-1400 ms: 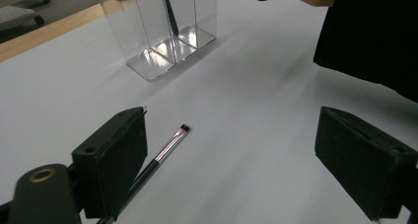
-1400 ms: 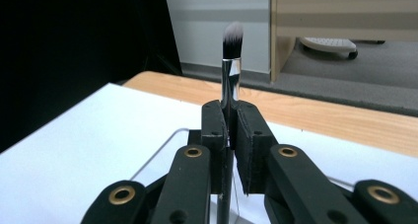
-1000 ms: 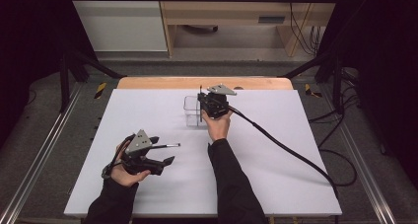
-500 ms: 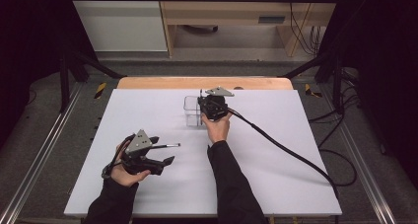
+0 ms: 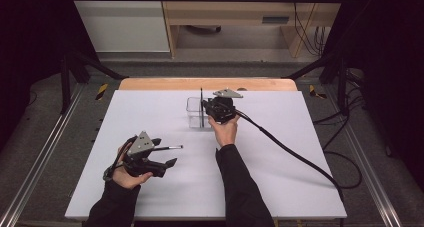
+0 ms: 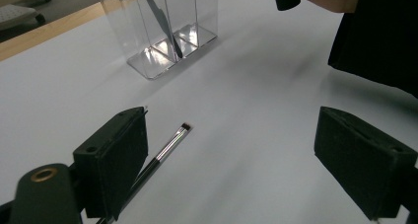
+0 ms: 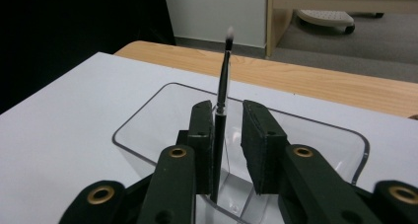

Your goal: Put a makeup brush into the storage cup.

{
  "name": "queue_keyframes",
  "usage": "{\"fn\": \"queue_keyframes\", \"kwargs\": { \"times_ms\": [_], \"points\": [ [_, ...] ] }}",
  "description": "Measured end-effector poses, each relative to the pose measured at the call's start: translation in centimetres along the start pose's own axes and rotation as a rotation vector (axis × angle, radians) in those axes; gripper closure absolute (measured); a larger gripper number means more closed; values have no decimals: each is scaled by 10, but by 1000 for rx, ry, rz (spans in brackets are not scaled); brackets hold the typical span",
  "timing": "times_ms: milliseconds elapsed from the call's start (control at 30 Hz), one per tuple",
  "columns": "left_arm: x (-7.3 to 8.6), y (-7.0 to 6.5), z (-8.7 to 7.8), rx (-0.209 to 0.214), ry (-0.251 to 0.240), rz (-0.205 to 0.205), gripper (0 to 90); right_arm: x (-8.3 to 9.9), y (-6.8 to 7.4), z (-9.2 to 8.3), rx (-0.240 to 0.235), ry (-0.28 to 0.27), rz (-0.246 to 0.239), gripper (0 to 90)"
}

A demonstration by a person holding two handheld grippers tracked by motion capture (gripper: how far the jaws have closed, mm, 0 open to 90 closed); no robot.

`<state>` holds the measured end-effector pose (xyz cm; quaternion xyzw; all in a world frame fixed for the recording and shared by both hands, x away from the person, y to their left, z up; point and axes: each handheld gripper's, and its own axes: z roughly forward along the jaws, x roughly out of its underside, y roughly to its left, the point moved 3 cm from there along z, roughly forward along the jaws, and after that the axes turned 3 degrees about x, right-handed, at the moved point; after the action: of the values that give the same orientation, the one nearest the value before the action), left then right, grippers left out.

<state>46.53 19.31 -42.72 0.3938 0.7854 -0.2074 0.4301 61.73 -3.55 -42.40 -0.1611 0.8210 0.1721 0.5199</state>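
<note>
A clear plastic container (image 5: 194, 118) stands at the back middle of the white table (image 5: 280, 152). A thin black brush (image 5: 201, 101) stands upright in it, white tip up. My right gripper (image 5: 205, 110) hangs over the container. Its jaws have just been opening, and in the right gripper view (image 7: 227, 113) the brush (image 7: 223, 81) leans on the left jaw with a gap to the right one. My left gripper (image 5: 167, 154) rests at the front left, jaws wide apart (image 6: 231, 150). A second brush (image 6: 170, 145) lies on the table beside its left jaw, tip pointing toward the container (image 6: 162, 31).
A black cable (image 5: 290, 149) trails from the right gripper across the table's right side and off its front right corner. A wooden strip (image 5: 205, 84) runs along the table's far edge. Metal rails flank the table on both sides.
</note>
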Motion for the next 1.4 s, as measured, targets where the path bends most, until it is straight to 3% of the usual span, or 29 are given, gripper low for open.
{"fn": "queue_keyframes", "kwargs": {
  "times_ms": [200,533,733,1067,1400],
  "points": [
    [0,1,-1,-2,1,-2,119,-5,5,-17,-49,-27,-18,616],
    [0,2,-1,-3,-4,-5,117,-6,10,-50,-119,-7,-66,376],
    [0,2,-1,-1,-6,-7,114,-4,4,-69,-139,3,-52,300],
    [0,4,-2,-3,-13,-15,110,1,-5,-96,-133,2,-68,201],
    [0,4,-1,-3,-7,-16,102,15,-19,-122,-135,-8,-61,153]
  ]
}}
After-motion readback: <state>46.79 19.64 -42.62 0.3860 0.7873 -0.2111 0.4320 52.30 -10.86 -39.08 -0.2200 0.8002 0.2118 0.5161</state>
